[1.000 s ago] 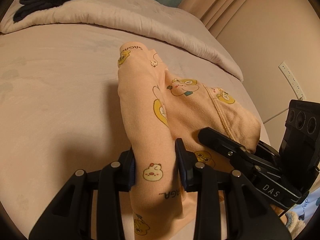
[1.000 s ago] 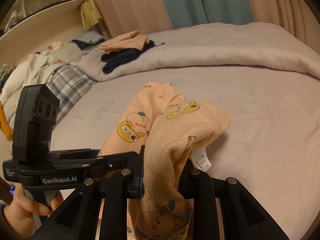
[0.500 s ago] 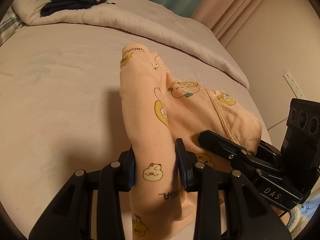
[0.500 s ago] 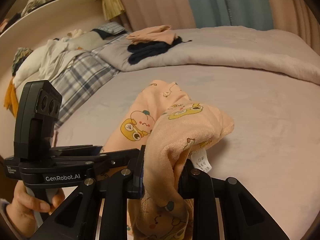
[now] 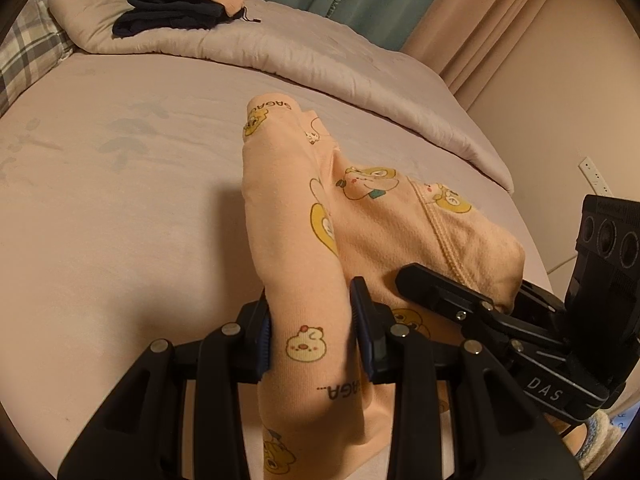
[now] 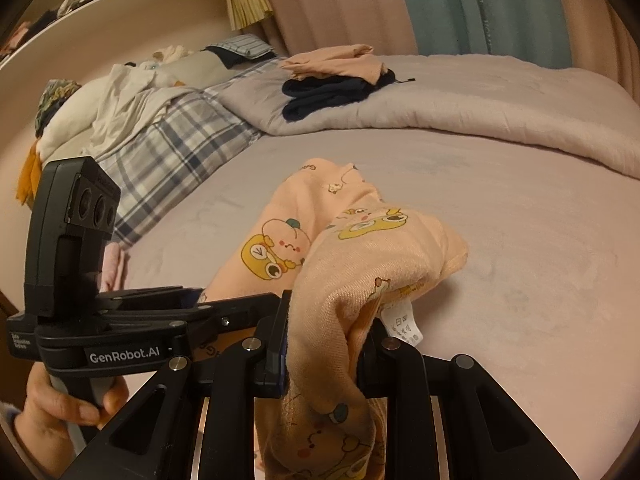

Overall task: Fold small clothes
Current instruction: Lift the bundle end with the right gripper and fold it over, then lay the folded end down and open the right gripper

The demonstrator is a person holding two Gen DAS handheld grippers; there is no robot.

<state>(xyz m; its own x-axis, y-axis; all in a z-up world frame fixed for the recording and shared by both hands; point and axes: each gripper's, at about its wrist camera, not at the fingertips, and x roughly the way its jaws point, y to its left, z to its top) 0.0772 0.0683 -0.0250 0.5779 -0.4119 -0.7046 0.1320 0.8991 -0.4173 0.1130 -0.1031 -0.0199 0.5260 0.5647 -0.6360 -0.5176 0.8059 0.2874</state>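
Observation:
A small peach garment (image 5: 360, 220) printed with yellow cartoon animals lies bunched on the pink bed sheet (image 5: 120, 208). My left gripper (image 5: 312, 328) is shut on one end of it, and cloth hangs below the jaws. My right gripper (image 6: 328, 340) is shut on the other end of the same garment (image 6: 360, 264), beside its white care label (image 6: 404, 326). The two grippers sit close side by side; the right gripper shows at the right of the left wrist view (image 5: 500, 320), the left gripper at the left of the right wrist view (image 6: 120, 320).
A rolled pale duvet (image 5: 320, 60) runs across the far side of the bed. Folded dark and peach clothes (image 5: 180, 4) are stacked on it. A plaid blanket (image 6: 172, 148) and a heap of clothes (image 6: 120, 96) lie at the left. A wall with a socket strip (image 5: 594, 174) is at the right.
Both grippers have moved with the garment held between them, so more of the far duvet, the stacked clothes and the plaid blanket have come into view. The grips are unchanged.

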